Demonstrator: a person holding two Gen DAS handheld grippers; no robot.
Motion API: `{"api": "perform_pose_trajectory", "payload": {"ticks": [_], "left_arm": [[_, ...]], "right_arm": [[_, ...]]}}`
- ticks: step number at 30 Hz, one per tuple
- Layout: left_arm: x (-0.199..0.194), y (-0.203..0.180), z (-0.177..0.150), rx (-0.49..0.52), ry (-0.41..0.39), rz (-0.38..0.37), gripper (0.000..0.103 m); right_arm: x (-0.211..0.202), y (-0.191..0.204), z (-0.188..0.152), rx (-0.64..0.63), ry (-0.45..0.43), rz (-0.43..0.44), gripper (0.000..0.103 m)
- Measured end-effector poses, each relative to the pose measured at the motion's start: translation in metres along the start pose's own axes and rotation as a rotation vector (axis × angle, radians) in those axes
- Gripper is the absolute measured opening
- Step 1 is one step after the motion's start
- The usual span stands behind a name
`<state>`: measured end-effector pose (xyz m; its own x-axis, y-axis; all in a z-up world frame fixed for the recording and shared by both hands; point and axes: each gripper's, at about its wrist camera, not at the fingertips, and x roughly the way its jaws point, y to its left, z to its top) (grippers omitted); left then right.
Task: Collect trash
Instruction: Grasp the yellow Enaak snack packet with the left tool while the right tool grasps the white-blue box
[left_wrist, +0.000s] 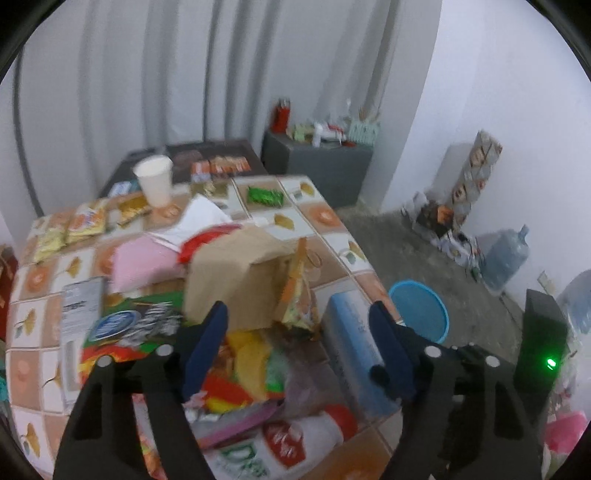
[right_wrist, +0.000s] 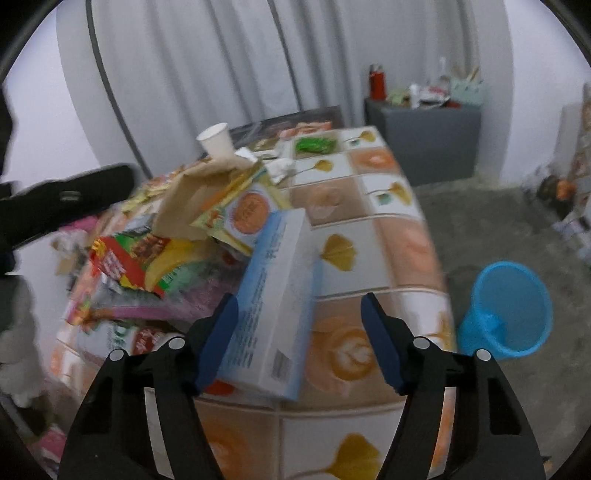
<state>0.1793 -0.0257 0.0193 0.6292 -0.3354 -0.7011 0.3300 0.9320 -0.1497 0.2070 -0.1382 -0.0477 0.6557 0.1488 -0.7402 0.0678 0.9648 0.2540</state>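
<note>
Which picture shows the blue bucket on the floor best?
The right wrist view shows the blue bucket best: you see its whole rim, side and inside, standing on the floor beside the table. In the left wrist view the bucket is partly hidden behind the table edge and a gripper finger.

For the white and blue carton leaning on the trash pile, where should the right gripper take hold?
Probably across the narrow thickness of the white and blue carton near its lower end, coming from the near table edge. It leans tilted on the wrapper pile, with that end free; the right gripper has its jaws open either side of it.
</note>
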Motion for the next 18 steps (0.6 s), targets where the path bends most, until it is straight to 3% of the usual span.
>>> {"api": "perform_pose_trajectory", "payload": {"ticks": [4, 11, 16, 18], "left_arm": [[0.041, -0.01, 0.009, 0.067, 0.073, 0.064, 0.065], [0.072, -0.016, 0.011, 0.132, 0.144, 0.125, 0.046], [0.076, -0.016, 0.01, 0.149, 0.154, 0.147, 0.021], [0.074, -0.016, 0.011, 0.149, 0.146, 0.14, 0.017]], "right_arm": [[0.0, -0.003, 0.003, 0.012, 0.013, 0.027, 0.062], [0.002, -0.016, 0.006, 0.041, 0.046, 0.079, 0.057], [0.002, -0.021, 0.008, 0.058, 0.076, 0.134, 0.043], [0.003, -0.024, 0.009, 0.084, 0.093, 0.174, 0.036]]}}
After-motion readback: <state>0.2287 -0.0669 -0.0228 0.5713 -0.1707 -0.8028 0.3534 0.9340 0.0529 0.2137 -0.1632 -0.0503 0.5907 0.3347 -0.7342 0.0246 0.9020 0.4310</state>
